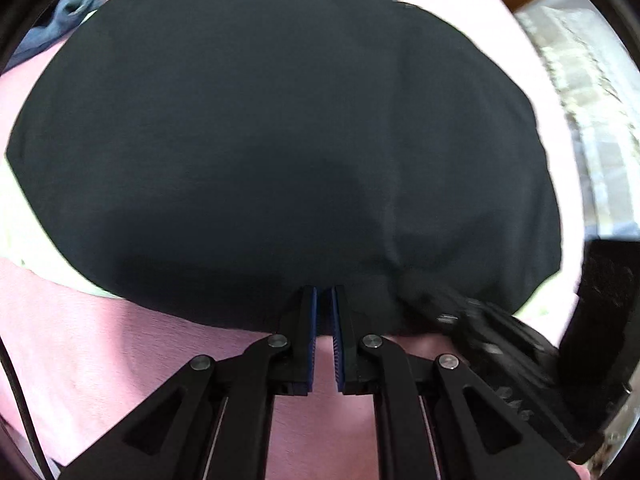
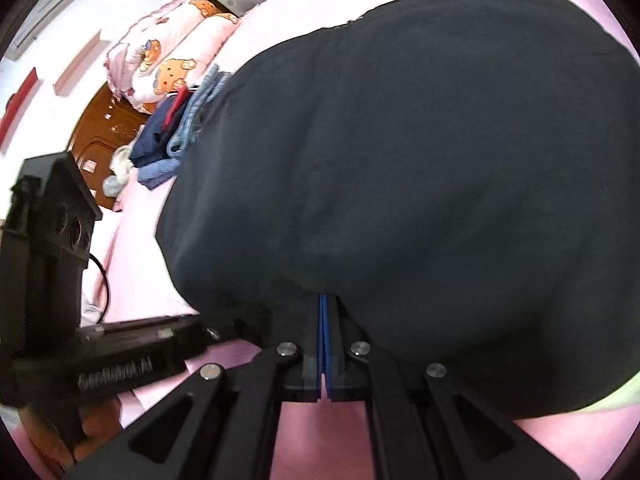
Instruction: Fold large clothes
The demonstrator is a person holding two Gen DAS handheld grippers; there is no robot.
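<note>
A bedroom is showing around a bed spread with a pink sheet (image 1: 100, 360), and a wooden headboard is standing at its far end. Toward that end, a pile of blue clothes (image 2: 168, 148) is lying beside a teddy-bear pillow (image 2: 168, 60). At the near edge, the left gripper (image 1: 323, 300) is pinching the hem of the large black garment (image 1: 280, 140), its blue pads drawn nearly together with dark cloth between them. The garment is spreading out from that edge across the middle of the bed, over something pale green (image 1: 24, 216) peeking out at its sides. Just beside it, the right gripper (image 2: 324, 304) is clamping the same hem, pads pressed tight. The cloth is looking smooth and doubled, so I judge one fold is likely being laid or finished; further folds and tidying are probably remaining.
</note>
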